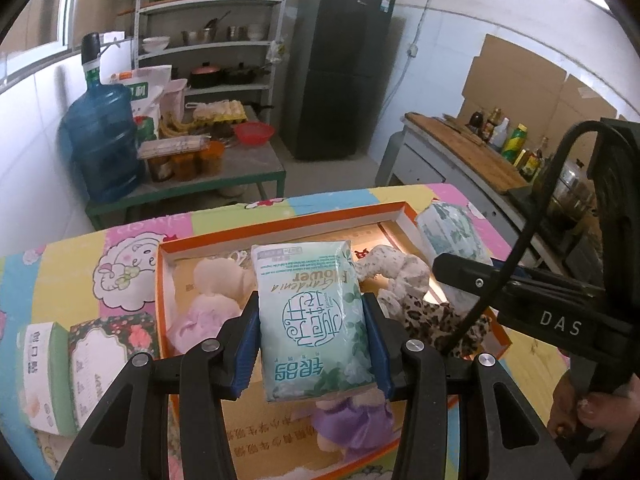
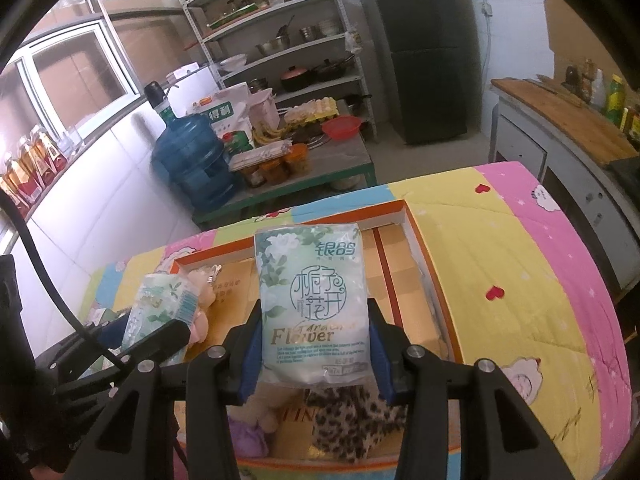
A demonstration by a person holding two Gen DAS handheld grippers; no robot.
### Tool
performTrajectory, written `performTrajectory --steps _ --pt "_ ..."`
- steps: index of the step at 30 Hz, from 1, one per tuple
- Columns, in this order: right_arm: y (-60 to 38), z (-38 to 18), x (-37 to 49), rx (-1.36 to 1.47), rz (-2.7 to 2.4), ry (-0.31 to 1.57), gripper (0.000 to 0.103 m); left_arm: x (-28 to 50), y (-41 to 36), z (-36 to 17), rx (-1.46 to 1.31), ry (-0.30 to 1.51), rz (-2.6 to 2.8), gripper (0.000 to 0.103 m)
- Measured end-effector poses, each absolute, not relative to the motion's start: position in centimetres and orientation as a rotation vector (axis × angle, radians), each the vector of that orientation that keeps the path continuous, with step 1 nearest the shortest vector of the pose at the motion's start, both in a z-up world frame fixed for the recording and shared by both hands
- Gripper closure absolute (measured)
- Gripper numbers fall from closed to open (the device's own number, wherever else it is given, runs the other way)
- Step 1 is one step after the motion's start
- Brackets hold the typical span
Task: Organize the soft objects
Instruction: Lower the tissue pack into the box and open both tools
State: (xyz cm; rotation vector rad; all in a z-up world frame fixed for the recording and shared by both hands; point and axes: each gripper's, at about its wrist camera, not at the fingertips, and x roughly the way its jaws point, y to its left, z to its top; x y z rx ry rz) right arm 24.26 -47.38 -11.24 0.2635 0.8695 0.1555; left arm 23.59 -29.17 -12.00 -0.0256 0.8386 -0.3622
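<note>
A soft tissue pack [image 1: 316,320] was pinched by the left gripper [image 1: 314,344], its blue pads pressed on both sides of the pack. It was held up over the orange box [image 1: 280,226]. A 2nd tissue pack [image 2: 314,304] was pinched the same way by the right gripper [image 2: 314,356], also above the box. Inside the box, a pale plush toy [image 1: 218,280], a spotted plush [image 1: 400,276] & a leopard-print plush [image 1: 436,320] were seen lying close together. The box was set on a bright quilt [image 2: 500,272]. Two small boxes [image 1: 76,364] were seen on the quilt, just beside the orange box, on its left.
</note>
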Motion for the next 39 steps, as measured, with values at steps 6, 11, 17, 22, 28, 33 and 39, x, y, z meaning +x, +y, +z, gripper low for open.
performTrajectory --steps 6,11,17,22,28,33,39 --pt "-47.5 -11.8 26.0 0.246 0.16 0.887 0.057 24.8 -29.8 -12.6 -0.029 0.854 -0.355 0.054" --pt "-47.8 -12.2 27.5 0.237 0.156 0.904 0.057 26.0 -30.1 -13.1 -0.04 0.871 -0.35 0.054" --pt "-47.9 -13.1 28.8 0.226 0.154 0.93 0.057 27.1 -30.5 -14.2 -0.043 0.91 -0.341 0.054" --pt "-47.8 -13.9 29.5 0.226 0.158 0.951 0.057 27.5 -30.7 -14.6 -0.034 0.922 -0.332 0.054" --pt "-47.7 -14.8 30.3 0.224 0.154 0.977 0.057 28.1 -31.0 -15.4 -0.028 0.946 -0.331 0.054" --pt "-47.7 -15.9 30.7 0.219 0.143 1.008 0.057 28.8 -31.1 -16.4 -0.03 0.976 -0.329 0.054" --pt "-47.5 -16.9 30.8 0.214 0.14 1.024 0.055 29.1 -31.3 -17.4 -0.036 1.005 -0.331 0.054"
